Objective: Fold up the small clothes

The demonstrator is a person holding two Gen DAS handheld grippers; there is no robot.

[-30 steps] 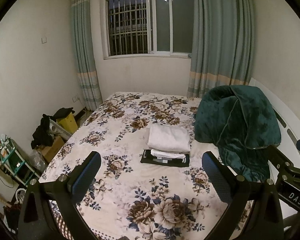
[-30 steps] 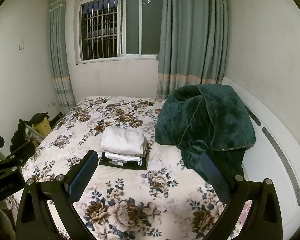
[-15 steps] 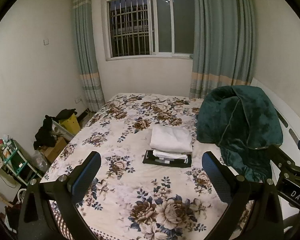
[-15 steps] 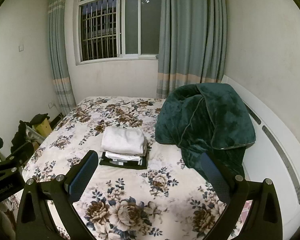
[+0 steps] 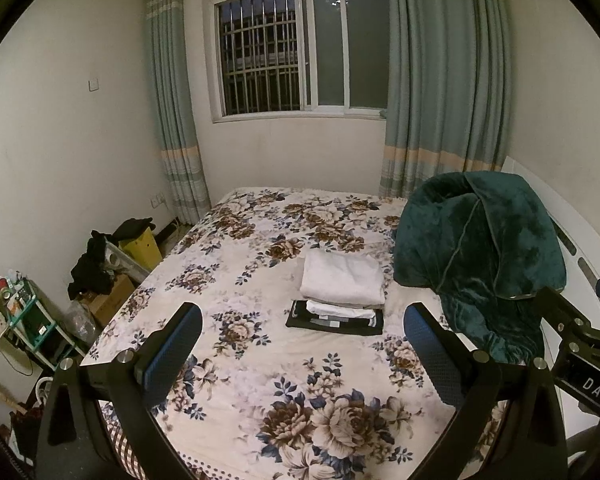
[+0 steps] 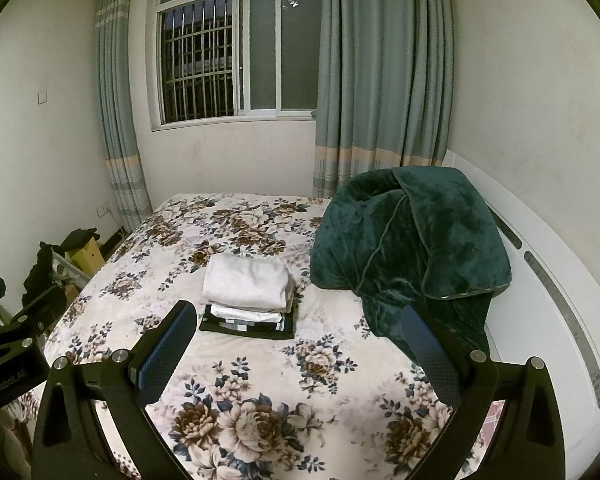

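While folded clothes (image 5: 342, 294) lie stacked, left tongs (image 5: 302, 344) and right tongs (image 6: 298, 344) gape wide, empty.

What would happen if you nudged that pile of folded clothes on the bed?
The pile of folded clothes would probably slump rather than slide whole: it is soft, layered fabric. The white top piece overhangs the dark bottom one, so it likely shifts first.

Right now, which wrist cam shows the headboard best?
Right wrist: the white headboard runs in a long curve with both grey slots exposed. Left wrist shows only a sliver behind the green blanket and right gripper.
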